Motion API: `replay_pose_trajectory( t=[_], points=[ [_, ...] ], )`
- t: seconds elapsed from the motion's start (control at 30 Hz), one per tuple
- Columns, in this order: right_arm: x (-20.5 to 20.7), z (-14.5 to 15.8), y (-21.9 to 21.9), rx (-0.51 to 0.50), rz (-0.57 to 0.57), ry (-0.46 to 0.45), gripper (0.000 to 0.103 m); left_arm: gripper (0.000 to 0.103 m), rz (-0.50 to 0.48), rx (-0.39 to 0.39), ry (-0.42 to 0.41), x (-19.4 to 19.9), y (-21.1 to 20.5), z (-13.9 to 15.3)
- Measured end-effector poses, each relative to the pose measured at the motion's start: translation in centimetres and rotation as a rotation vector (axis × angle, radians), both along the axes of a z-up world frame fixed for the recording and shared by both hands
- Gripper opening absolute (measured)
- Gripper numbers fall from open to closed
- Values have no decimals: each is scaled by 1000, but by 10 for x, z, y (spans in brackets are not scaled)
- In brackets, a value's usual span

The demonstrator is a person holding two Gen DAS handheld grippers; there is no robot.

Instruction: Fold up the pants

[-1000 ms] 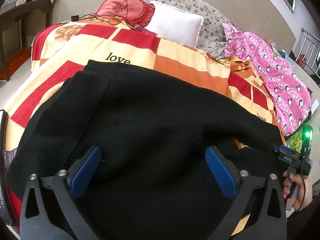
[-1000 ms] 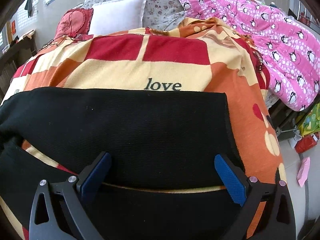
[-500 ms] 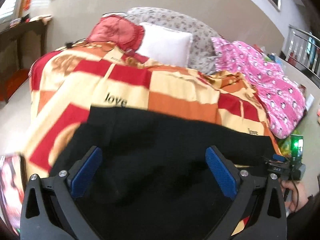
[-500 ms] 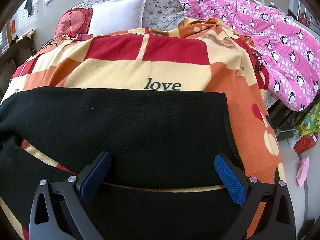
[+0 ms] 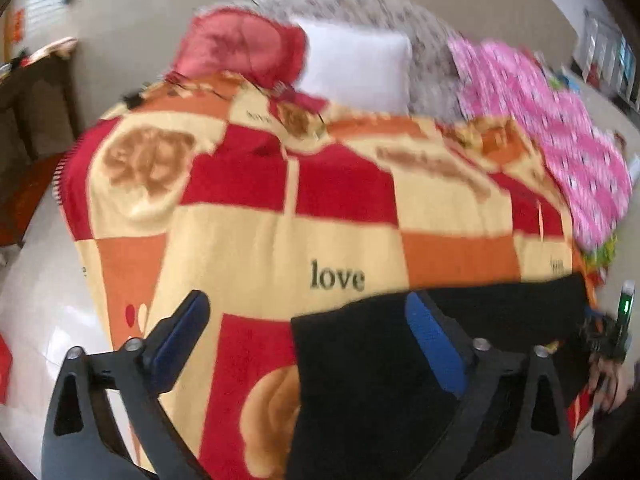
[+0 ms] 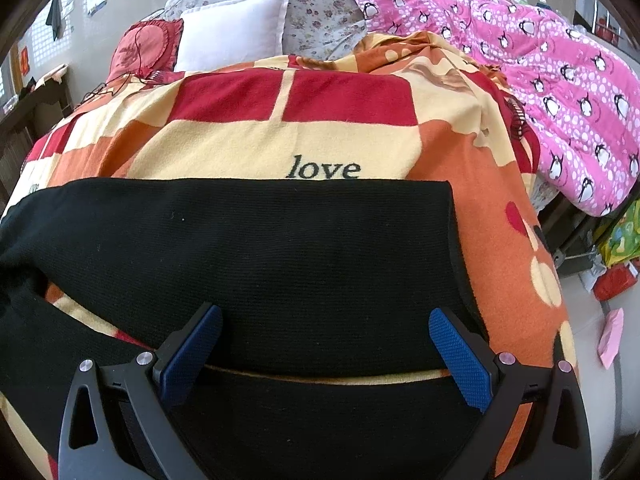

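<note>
Blanket [image 6: 248, 148], checked red, orange and cream, covers the bed and serves as landmark. Black pants [image 6: 256, 264] lie flat across its near end, just below the printed "love" [image 6: 323, 169], two legs parted by a cream strip. Right gripper [image 6: 320, 344] hovers over them, jaws wide and empty. Left gripper [image 5: 306, 340], blurred, is spread too, straddling the pants' left edge. Pinch both layers squarely at each end so the fold lands even.

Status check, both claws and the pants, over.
Left claw open, right claw open. Black knit pants flat on patchwork fleece blanket. Nothing blocking.
</note>
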State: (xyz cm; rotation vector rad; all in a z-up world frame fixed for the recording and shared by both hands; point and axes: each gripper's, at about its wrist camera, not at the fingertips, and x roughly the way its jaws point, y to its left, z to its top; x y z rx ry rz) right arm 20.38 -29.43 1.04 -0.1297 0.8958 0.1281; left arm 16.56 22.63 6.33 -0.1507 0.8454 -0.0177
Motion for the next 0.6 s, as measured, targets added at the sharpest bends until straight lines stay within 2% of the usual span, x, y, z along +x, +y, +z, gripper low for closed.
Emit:
replay_pose_trajectory(
  t=[0.13, 0.23, 0.37, 0.47, 0.6],
  points=[
    [1, 0, -1, 3, -3, 1, 102, 90, -166, 86, 59, 5, -19, -26],
    [1, 0, -1, 3, -3, 1, 102, 90, -232, 142, 64, 5, -29, -38],
    [1, 0, -1, 1, -3, 1, 102, 90, -246, 174, 91, 14, -27, -55],
    [1, 0, -1, 1, -3, 1, 102, 90, -225, 169, 94, 21, -21, -62],
    [1, -1, -1, 2, -4, 1, 102, 90, -219, 103, 104, 31, -13, -74]
  ],
)
